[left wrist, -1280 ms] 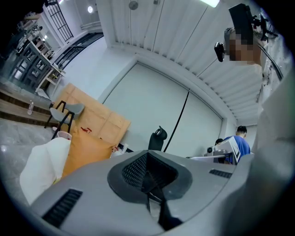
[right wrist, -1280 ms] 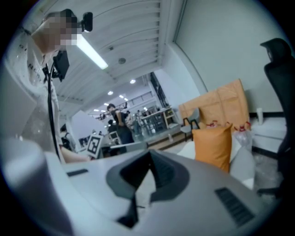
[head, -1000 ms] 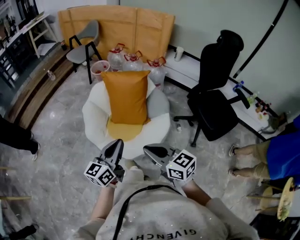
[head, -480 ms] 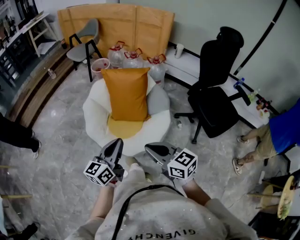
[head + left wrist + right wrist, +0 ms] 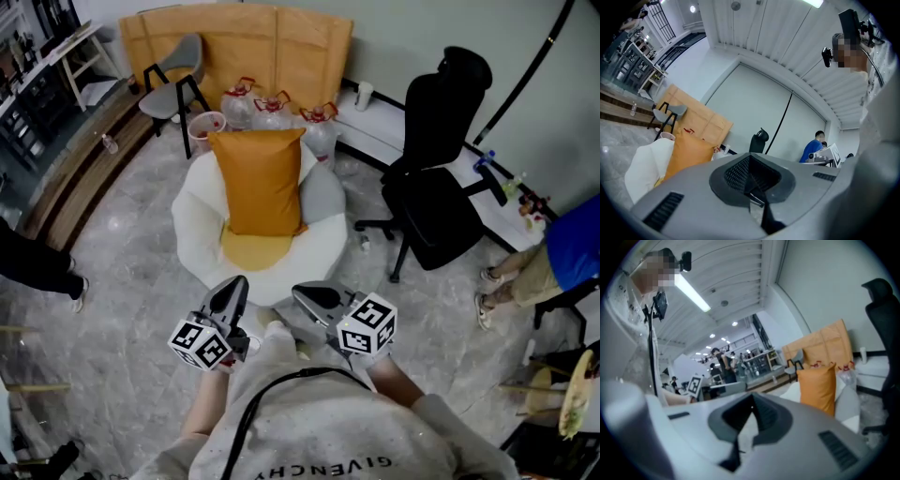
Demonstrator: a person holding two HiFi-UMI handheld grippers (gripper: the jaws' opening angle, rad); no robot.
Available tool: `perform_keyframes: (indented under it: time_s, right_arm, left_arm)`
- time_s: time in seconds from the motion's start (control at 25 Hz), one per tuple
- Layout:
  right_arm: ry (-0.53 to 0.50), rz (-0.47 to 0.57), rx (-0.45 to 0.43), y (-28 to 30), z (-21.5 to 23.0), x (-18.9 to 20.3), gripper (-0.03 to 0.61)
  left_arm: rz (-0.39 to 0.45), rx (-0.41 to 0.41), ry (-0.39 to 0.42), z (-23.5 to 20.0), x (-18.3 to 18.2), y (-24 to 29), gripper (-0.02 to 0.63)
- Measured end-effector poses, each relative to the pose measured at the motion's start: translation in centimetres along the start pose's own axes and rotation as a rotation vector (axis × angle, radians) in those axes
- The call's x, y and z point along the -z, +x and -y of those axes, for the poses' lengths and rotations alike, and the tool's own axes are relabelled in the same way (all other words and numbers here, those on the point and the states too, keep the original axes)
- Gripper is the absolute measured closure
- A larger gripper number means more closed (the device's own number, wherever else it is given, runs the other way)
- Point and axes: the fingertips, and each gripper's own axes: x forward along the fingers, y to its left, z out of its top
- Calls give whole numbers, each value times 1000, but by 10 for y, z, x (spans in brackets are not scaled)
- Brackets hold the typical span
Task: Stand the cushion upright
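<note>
- The white tub armchair is the biggest thing in front of me. It sits straight ahead of both grippers and near their tips, but not touching them.
- A tan folded board leans on the wall well beyond the armchair, far from either gripper.
- A black office chair stands ahead of the right gripper and off to its outer side, well apart from it.
- The orange cushion stands upright on the armchair's yellow seat pad, leaning back against the chair's backrest. It is ahead of both grippers and between their lines — left of the jaws in the left gripper view, right of them in the right gripper view. Neither gripper touches it.
- A grey chair with black legs stands far ahead, on the left gripper's outer side.
- A grey cushion is tucked just beside the orange one, on the right gripper's side.
- Three clear water jugs with red handles stand behind the armchair.
- The left gripper has its jaws pressed together with nothing between them.
- The right gripper — just beside the left — is likewise closed up and empty.
</note>
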Motion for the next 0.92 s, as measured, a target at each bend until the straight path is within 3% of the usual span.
perform_keyframes:
  time_s: [0.92]
  right_arm:
    - [-6, -36, 18, -1, -2, 16, 561]
  left_arm:
    - [-2, -10, -13, -4, 8, -16, 589]
